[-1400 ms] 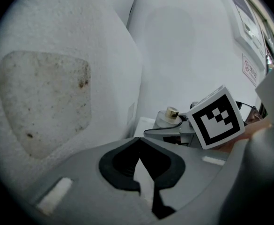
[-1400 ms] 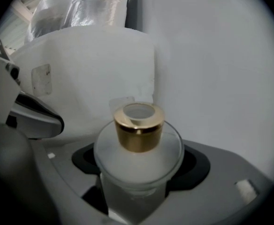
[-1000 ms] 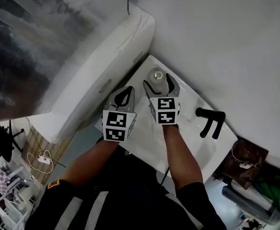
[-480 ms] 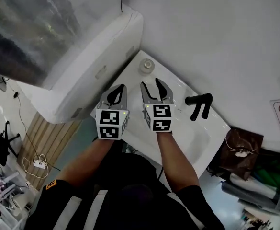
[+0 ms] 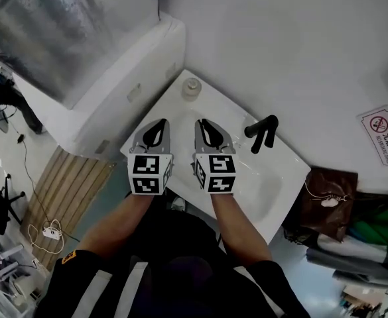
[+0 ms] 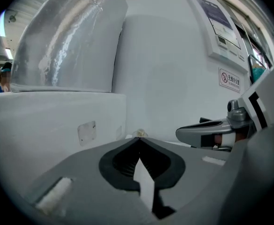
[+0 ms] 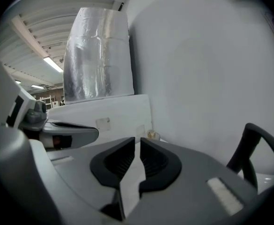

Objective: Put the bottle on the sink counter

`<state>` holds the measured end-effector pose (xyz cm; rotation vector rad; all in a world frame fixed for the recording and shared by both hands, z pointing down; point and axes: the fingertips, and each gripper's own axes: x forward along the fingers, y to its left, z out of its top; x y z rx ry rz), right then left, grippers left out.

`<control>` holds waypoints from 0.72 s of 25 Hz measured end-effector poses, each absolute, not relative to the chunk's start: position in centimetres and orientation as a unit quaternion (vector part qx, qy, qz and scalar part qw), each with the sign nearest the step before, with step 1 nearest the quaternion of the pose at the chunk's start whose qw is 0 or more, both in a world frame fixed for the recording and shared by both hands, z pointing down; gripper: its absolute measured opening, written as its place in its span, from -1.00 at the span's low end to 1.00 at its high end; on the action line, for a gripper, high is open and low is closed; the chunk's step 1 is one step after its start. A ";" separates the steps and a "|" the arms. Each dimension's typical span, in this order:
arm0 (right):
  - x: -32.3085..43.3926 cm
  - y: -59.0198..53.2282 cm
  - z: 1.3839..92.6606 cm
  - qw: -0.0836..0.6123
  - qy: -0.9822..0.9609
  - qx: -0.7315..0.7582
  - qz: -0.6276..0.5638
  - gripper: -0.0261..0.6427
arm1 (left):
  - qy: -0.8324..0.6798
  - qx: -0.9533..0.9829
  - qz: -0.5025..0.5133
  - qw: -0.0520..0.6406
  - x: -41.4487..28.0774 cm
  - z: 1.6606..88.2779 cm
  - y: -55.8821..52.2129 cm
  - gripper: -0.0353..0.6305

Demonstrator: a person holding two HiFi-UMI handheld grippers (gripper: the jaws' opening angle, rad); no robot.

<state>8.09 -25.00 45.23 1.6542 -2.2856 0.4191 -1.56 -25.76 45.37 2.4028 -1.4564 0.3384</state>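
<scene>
Ahead, one bottle (image 5: 191,88) stands at the sink counter's (image 5: 174,114) far corner, well clear of two grippers. The left gripper (image 5: 160,123) is pinched together and empty. The right gripper (image 5: 201,122) is closing on nothing, with one faucet (image 5: 261,132) to its right.

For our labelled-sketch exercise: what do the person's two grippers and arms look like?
The left gripper and right gripper are grey with black curved, ribbed jaw pads, and each carries a white cube printed with black square markers. The right one's jaws are closing on nothing. Forearms are bare below dark short sleeves; the left has a small yellow patch.
</scene>
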 end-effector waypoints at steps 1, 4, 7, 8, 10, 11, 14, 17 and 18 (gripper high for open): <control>8.3 -24.5 44.8 0.137 -0.793 0.575 0.147 -0.84 | -0.509 0.839 0.115 0.154 -1.4 45.0 -25.4 -0.89; 8.6 -23.0 43.4 0.123 -0.797 0.573 0.144 -0.92 | -0.508 0.842 0.106 0.146 -1.0 43.9 -24.2 -0.89; 8.4 -21.4 42.1 0.114 -0.804 0.567 0.136 -0.92 | -0.505 0.847 0.095 0.139 -0.5 42.9 -23.0 -0.89; 8.3 -20.8 41.6 0.111 -0.806 0.566 0.133 -0.92 | -0.504 0.848 0.092 0.137 -0.4 42.5 -22.5 -0.89; 8.3 -19.5 40.8 0.104 -0.810 0.562 0.129 -0.92 | -0.504 0.849 0.089 0.131 -0.1 41.8 -21.4 -0.89; 8.4 -18.8 40.4 0.100 -0.812 0.561 0.127 -0.92 | -0.503 0.850 0.086 0.128 0.0 41.4 -20.8 -0.89; 8.5 -16.6 39.3 0.089 -0.818 0.555 0.124 -0.92 | -0.501 0.853 0.080 0.122 0.4 40.2 -18.8 -0.89; 8.7 -14.9 38.3 0.078 -0.824 0.548 0.122 -0.92 | -0.499 0.856 0.075 0.113 0.6 38.9 -17.1 -0.89; 8.7 -14.4 38.0 0.074 -0.826 0.545 0.122 -0.92 | -0.498 0.857 0.074 0.110 0.6 38.5 -16.5 -0.89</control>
